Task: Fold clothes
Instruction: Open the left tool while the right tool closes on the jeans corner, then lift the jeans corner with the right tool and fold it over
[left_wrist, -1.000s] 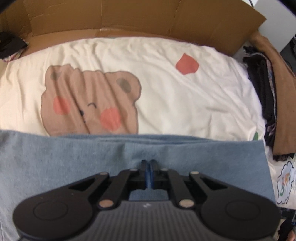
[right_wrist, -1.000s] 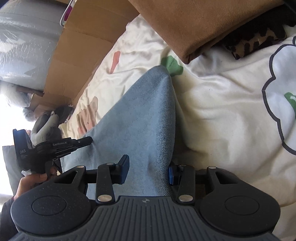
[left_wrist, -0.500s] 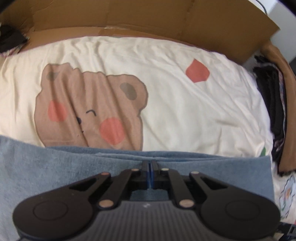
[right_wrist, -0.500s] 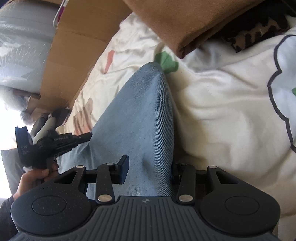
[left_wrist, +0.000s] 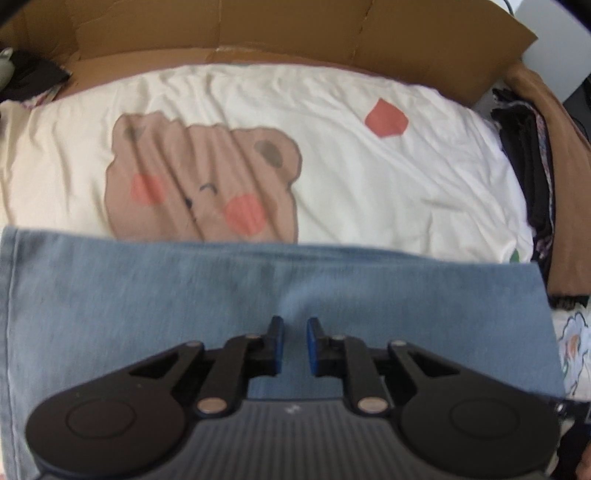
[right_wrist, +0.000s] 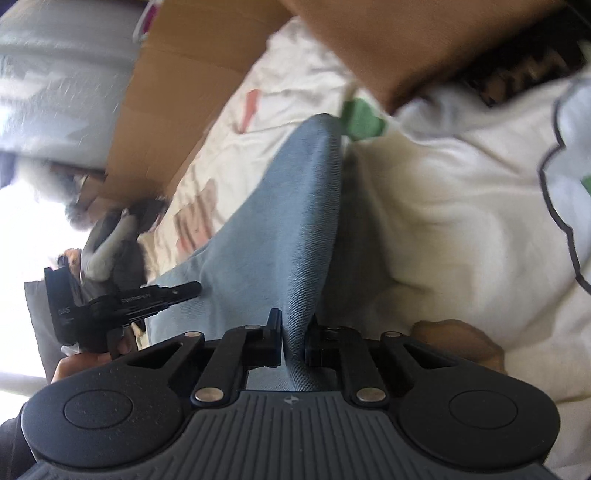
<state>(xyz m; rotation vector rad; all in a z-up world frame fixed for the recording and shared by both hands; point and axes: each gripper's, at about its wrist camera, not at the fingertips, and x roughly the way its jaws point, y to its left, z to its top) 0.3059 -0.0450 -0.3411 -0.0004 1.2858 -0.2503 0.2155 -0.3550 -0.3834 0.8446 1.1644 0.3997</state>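
Observation:
A light blue denim garment (left_wrist: 258, 288) lies folded flat across the near part of the bed in the left wrist view. My left gripper (left_wrist: 294, 343) hovers over its near middle, open, with nothing pinched between the blue pads. In the right wrist view the same denim (right_wrist: 295, 206) runs away as a long folded ridge. My right gripper (right_wrist: 294, 343) is shut on that ridge at its near end. The left gripper (right_wrist: 192, 288) shows side-on at the left, held by a hand (right_wrist: 85, 360) above the cloth.
The bed carries a cream sheet (left_wrist: 369, 184) with a brown bear print (left_wrist: 203, 184). Cardboard (left_wrist: 295, 33) stands along its far edge. A pile of dark and brown clothes (left_wrist: 565, 184) sits at the right, the brown one (right_wrist: 369, 44) just beyond the denim's far end.
My left gripper was shut on the denim's edge and has let go, its fingers now apart. My right gripper, open around the fold before, has closed on it.

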